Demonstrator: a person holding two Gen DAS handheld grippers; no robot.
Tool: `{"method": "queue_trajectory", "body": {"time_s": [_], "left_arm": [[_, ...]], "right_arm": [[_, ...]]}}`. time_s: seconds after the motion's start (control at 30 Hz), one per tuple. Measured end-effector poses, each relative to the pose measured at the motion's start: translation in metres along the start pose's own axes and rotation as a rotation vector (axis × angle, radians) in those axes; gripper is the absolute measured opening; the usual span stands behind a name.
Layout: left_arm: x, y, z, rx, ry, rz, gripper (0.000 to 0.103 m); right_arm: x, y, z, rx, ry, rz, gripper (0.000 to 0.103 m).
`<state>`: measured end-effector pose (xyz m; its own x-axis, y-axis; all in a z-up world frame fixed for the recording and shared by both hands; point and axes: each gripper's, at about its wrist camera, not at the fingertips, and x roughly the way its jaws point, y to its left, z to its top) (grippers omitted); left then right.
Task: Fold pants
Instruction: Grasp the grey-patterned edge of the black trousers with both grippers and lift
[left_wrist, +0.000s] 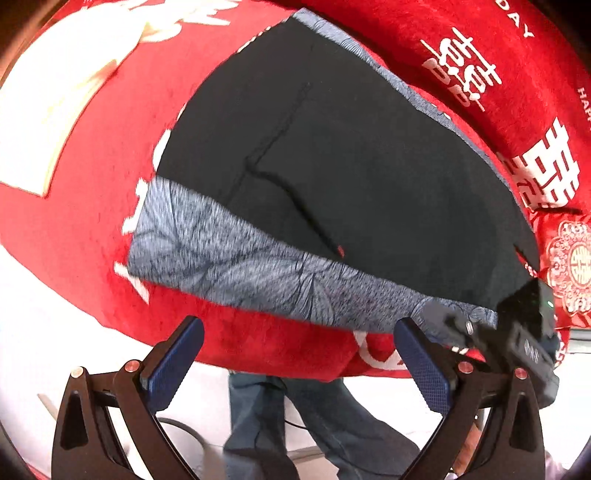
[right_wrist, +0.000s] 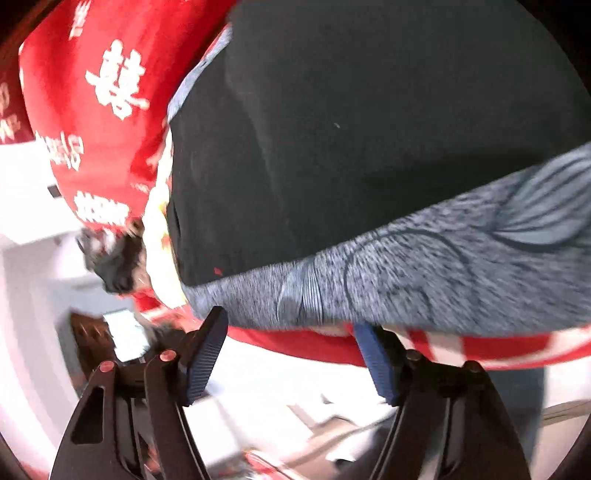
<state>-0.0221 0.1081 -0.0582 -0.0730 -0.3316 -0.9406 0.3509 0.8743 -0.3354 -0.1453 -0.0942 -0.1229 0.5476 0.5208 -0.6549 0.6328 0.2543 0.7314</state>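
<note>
Left wrist, black pants, patterned grey waistband

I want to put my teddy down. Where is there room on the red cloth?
Bare red cloth lies left of the pants, and a narrow strip runs between their grey patterned edge and the table's near side. The middle is taken by the pants; the right gripper crowds the right corner.

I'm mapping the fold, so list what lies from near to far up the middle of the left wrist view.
Left gripper → red blanket edge → grey patterned band of the pants → black pants panel → red blanket again.
</note>
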Motion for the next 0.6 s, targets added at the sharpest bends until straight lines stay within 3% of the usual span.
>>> {"method": "queue_trajectory", "body": {"time_s": [0.07, 0.1, 0.2, 0.3, 0.47, 0.5, 0.53, 0.57, 0.6], "left_arm": [[0.003, 0.005, -0.005, -0.024, 0.011, -0.022, 0.103], [0.005, 0.008, -0.008, -0.042, 0.018, -0.036, 0.103], [0.007, 0.014, -0.01, -0.089, 0.028, -0.049, 0.103], [0.004, 0.015, -0.009, -0.094, 0.007, -0.071, 0.103], [0.01, 0.011, -0.003, -0.079, 0.003, -0.075, 0.103], [0.012, 0.011, -0.001, -0.087, 0.005, -0.079, 0.103], [0.013, 0.012, -0.001, -0.098, 0.007, -0.088, 0.103], [0.014, 0.013, -0.001, -0.12, 0.008, -0.115, 0.103], [0.014, 0.014, 0.001, -0.142, 0.006, -0.144, 0.103]], "right_arm": [[0.009, -0.006, 0.0, 0.05, 0.0, 0.035, 0.052], [0.011, -0.007, 0.0, 0.065, 0.002, 0.037, 0.049], [0.01, -0.007, -0.011, 0.086, 0.036, 0.081, 0.049], [0.008, -0.003, -0.02, 0.026, 0.056, 0.02, 0.061], [0.015, -0.014, -0.006, 0.092, -0.02, 0.124, 0.061], [0.02, -0.015, -0.002, 0.104, -0.015, 0.147, 0.056], [0.022, -0.014, 0.001, 0.119, -0.005, 0.179, 0.027], [0.021, -0.013, 0.003, 0.121, 0.0, 0.204, 0.009], [0.017, -0.008, 0.002, 0.111, -0.003, 0.219, 0.009]]}}
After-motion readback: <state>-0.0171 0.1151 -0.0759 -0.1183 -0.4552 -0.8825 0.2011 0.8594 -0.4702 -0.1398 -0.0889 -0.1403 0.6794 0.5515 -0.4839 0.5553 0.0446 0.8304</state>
